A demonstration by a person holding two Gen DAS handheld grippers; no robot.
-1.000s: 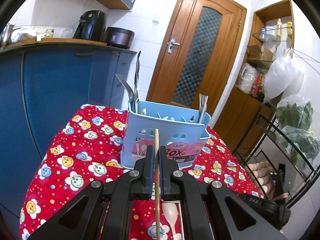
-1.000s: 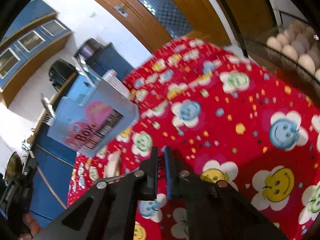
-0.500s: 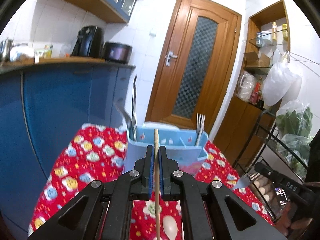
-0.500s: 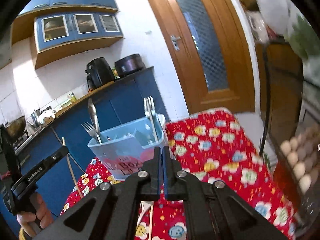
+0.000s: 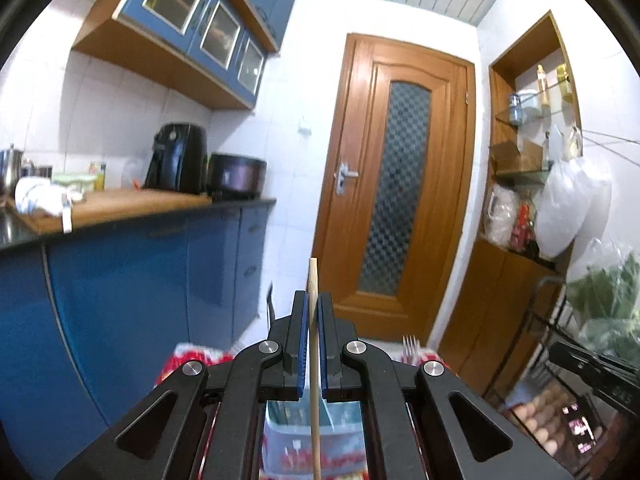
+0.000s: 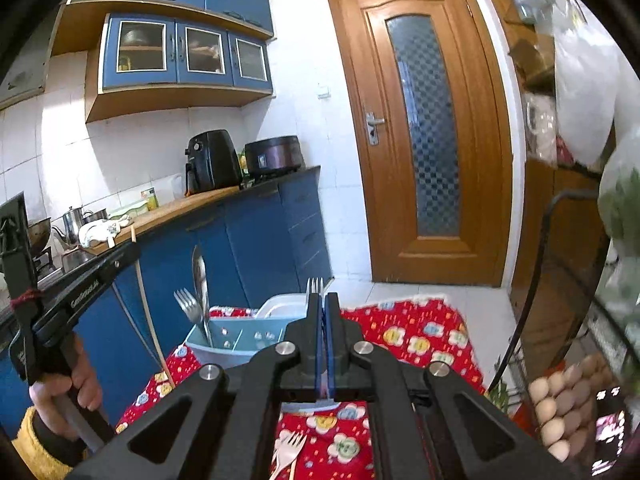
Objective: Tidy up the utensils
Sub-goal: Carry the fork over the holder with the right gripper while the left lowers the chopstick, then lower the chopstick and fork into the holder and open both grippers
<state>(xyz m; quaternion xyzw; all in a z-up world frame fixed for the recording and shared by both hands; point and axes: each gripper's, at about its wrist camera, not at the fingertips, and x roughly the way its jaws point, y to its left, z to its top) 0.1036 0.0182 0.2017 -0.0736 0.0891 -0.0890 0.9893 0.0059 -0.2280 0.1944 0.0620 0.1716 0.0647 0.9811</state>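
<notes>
My left gripper (image 5: 314, 300) is shut on a thin wooden chopstick (image 5: 315, 400) and holds it upright, high above the table; it also shows at the left of the right wrist view (image 6: 120, 252) with the chopstick (image 6: 150, 320) hanging down. The light blue utensil caddy (image 6: 236, 336) stands on the red flowered tablecloth (image 6: 416, 336) with metal forks (image 6: 188, 308) and a spoon upright in it. My right gripper (image 6: 323, 300) is shut and holds nothing, just before the caddy. A pale plastic fork (image 6: 288, 452) lies on the cloth under it.
A blue counter (image 6: 240, 232) with an air fryer (image 6: 212, 164) and a cooker stands left. A wooden door (image 6: 424, 128) is behind the table. A wire rack with eggs (image 6: 560, 404) and bagged greens stands right.
Both grippers have risen and tilted up, so the table has dropped low in both views. The left still grips the chopstick. The right stays shut.
</notes>
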